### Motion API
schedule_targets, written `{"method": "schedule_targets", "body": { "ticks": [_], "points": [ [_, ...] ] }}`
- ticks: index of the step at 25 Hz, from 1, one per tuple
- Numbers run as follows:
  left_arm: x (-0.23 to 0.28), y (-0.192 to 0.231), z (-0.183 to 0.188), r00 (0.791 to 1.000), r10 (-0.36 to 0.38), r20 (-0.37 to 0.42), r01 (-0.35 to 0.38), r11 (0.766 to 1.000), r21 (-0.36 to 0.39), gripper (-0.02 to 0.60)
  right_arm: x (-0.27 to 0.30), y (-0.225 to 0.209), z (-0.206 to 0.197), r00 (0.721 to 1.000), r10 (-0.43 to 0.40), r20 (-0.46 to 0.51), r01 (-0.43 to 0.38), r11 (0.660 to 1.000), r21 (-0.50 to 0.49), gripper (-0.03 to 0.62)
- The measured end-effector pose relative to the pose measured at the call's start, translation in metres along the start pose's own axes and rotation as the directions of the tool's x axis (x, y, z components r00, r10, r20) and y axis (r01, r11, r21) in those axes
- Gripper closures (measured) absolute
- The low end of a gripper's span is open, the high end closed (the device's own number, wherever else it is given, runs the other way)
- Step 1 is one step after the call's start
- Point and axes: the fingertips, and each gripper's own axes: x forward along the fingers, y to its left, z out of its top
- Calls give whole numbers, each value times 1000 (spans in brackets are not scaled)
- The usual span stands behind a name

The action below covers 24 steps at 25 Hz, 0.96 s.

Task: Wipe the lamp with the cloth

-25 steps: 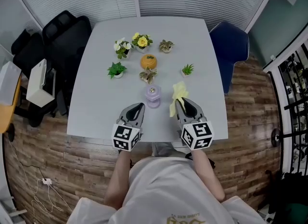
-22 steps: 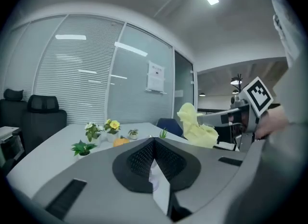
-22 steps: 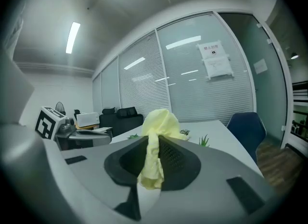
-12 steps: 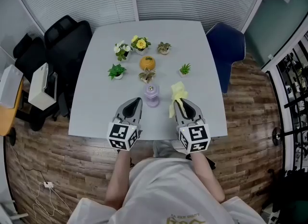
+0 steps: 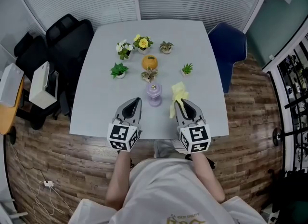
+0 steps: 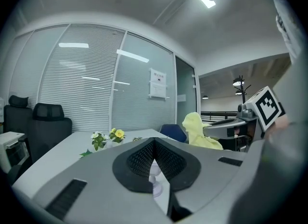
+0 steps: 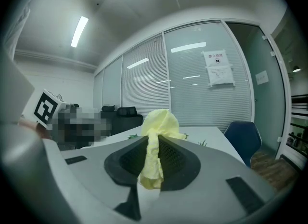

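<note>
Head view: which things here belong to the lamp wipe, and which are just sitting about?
Job: lamp; yellow cloth, clamped in the right gripper.
Lying about: potted plants; orange object; blue chair.

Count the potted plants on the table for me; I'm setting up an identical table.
6: white-flowered plant, yellow-flowered plant and succulent in the far row; leafy plant left, grassy plant right, variegated plant behind the lamp. None seems hidden.

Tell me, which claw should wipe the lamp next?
Probably the right. The right claw is shut on the cloth, close beside the lamp. The left claw is shut with nothing in it.
</note>
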Motion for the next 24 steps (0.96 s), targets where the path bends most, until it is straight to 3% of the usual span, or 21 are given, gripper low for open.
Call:
{"method": "schedule_targets", "body": {
  "ticks": [11,24],
  "points": [
    [-9,18,-1,998,65,5,-64,998,-17,580,3,4,0,1000,4,-4,-4,1000,18,528],
    [-22,21,-1,996,82,16,-82,996,-38,580,-2,14,1,1000,14,-3,-14,1000,8,528]
  ]
}}
